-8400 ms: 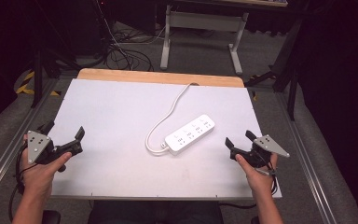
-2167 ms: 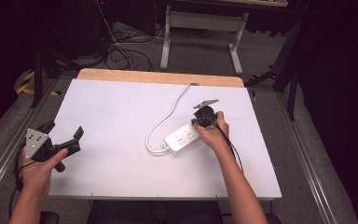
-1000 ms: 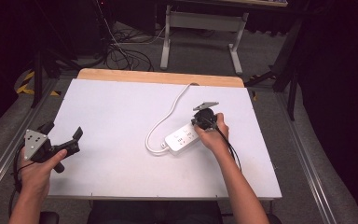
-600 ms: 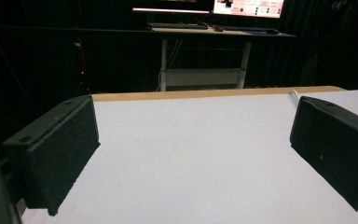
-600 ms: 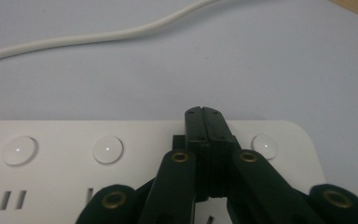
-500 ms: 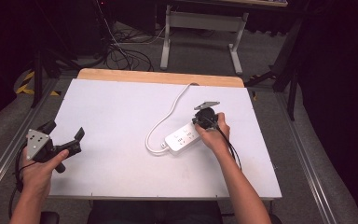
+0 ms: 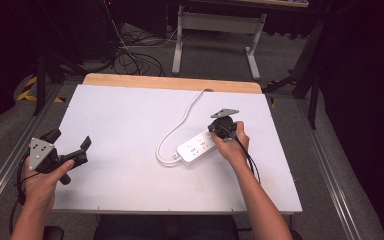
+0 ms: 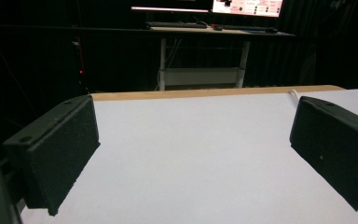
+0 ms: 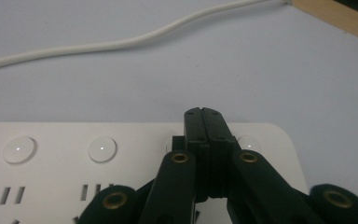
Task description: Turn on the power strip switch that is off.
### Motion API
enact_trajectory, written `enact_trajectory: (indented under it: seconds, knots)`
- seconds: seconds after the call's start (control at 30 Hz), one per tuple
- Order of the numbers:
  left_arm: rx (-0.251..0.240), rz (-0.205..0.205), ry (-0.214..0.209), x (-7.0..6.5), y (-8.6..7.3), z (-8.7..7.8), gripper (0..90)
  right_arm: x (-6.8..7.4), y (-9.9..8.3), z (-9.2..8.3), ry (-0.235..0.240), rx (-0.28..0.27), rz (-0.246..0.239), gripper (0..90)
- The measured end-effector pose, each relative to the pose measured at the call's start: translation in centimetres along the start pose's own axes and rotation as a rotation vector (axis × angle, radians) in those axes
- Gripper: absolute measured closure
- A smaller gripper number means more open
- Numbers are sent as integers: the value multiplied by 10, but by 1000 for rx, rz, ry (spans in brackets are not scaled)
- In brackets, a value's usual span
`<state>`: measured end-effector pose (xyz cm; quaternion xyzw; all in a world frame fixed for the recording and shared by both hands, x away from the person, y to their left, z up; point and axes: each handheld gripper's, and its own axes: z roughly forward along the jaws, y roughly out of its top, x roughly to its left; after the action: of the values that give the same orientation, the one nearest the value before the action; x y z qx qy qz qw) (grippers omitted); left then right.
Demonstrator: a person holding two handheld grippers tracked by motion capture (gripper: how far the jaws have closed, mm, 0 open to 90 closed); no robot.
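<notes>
Tongs, right pair [image 9: 204,122], sit pressed together over the power strip [image 7: 198,147] (its far end, strip running diagonally across the worktop [image 7: 130,120]); our left tongs [image 7: 69,145], spread wide, wait well apart from it.

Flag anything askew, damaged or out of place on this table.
Nothing stands out. The white power strip lies flat but diagonal on the table, its cord looping to the far edge. The right hand-held gripper, jaws shut, sits over the strip's row of buttons.
</notes>
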<state>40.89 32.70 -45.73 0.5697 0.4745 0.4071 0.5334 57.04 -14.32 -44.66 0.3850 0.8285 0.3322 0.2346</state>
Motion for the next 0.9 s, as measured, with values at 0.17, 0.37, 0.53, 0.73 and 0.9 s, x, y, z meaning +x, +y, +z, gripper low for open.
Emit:
enact_trajectory:
  seconds: [0.17,0.37,0.53,0.73,0.9]
  knots:
    - [-1,-2,-1,1,0,1,16,-6,0,-11,-10,-41,26,900]
    - [0,-1,-2,0,0,1,16,-10,1,-30,13,-139,48,900]
    - [-7,-1,-6,0,1,1,16,-5,1,-49,7,-213,25,900]
    - [-8,1,-4,0,1,2,15,-5,0,-70,15,-279,38,900]
    - [-8,-1,-4,0,0,2,15,-11,-6,-82,-6,-316,69,900]
